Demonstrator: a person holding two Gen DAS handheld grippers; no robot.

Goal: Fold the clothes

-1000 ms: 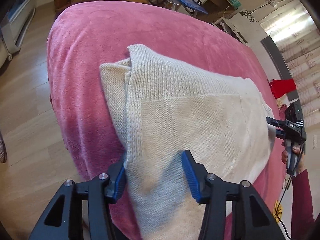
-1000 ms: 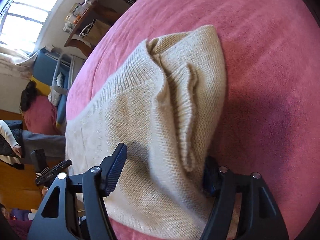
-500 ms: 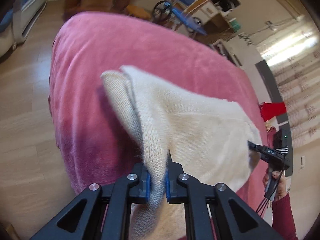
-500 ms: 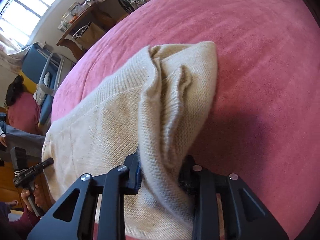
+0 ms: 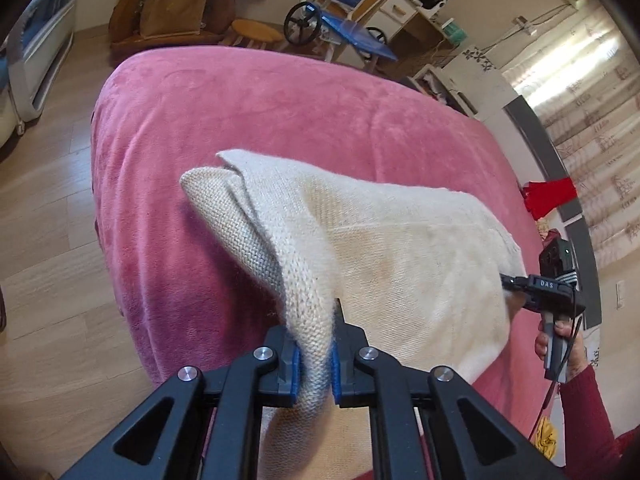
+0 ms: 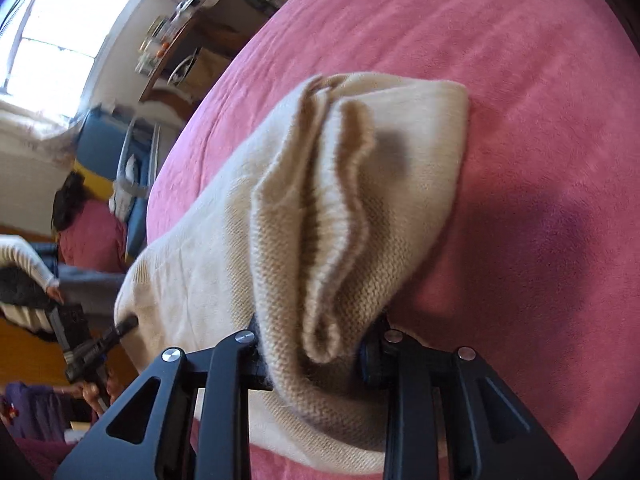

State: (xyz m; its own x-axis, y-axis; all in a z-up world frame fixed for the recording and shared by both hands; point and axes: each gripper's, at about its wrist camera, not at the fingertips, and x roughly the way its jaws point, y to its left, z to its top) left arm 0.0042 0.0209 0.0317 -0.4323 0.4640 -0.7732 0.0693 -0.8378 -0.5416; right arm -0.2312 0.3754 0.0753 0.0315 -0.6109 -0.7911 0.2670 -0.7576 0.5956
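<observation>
A near edge of the cream sweater (image 5: 400,256) is pinched tight in the left gripper (image 5: 314,356). A thick bunched fold at the other near corner is squeezed in the right gripper (image 6: 316,350). The sweater is spread on the pink blanket (image 5: 240,112), with bare pink room left toward 12 o'clock. A second ago both jaws were spread wide; now the near edge is lifted. Both grippers are pointed downward.
</observation>
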